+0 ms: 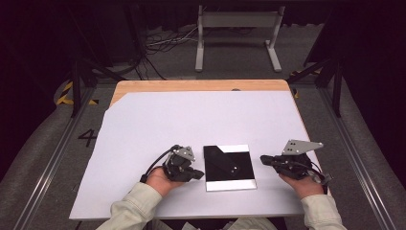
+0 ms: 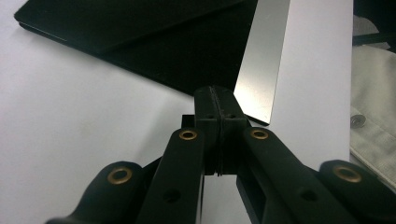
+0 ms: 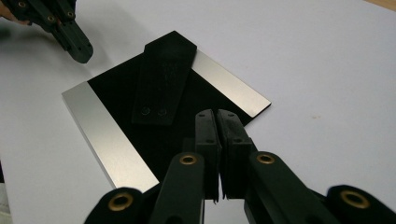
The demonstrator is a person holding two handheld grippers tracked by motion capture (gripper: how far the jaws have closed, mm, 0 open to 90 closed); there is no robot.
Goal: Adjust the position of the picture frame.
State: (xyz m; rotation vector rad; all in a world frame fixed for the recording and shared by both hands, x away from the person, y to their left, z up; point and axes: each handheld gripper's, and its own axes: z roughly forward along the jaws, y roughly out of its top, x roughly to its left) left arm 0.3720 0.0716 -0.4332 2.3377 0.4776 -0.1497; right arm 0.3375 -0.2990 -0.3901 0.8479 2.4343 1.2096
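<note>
Both tools, the left tool [image 1: 196, 175] and the right tool [image 1: 265, 159], had jaws pressed together holding nothing, flanking at lower centre the flat black plate [image 1: 229, 167] with silver near and far edges on the white bench [image 1: 191, 120].

Light: bright on the white sheet [image 1: 191, 124] that covers the tabletop [image 1: 201, 85], and it seems to come from above.
Around: the floor and the corners in the high view are very dark.
Shadows: soft and small, close under the left tool [image 1: 195, 173] and the right tool [image 1: 264, 159].
Shine: the silver strips on the black plate [image 3: 154, 126] glow pale and pick up light; the black part stays flat and dull.
Sharpness: the high view is a bit soft and grainy.
Blur: in both gripper views the near black arms at the bottom look fuzzy.
Bend: the tabletop edges lean outward in the high view.
</note>
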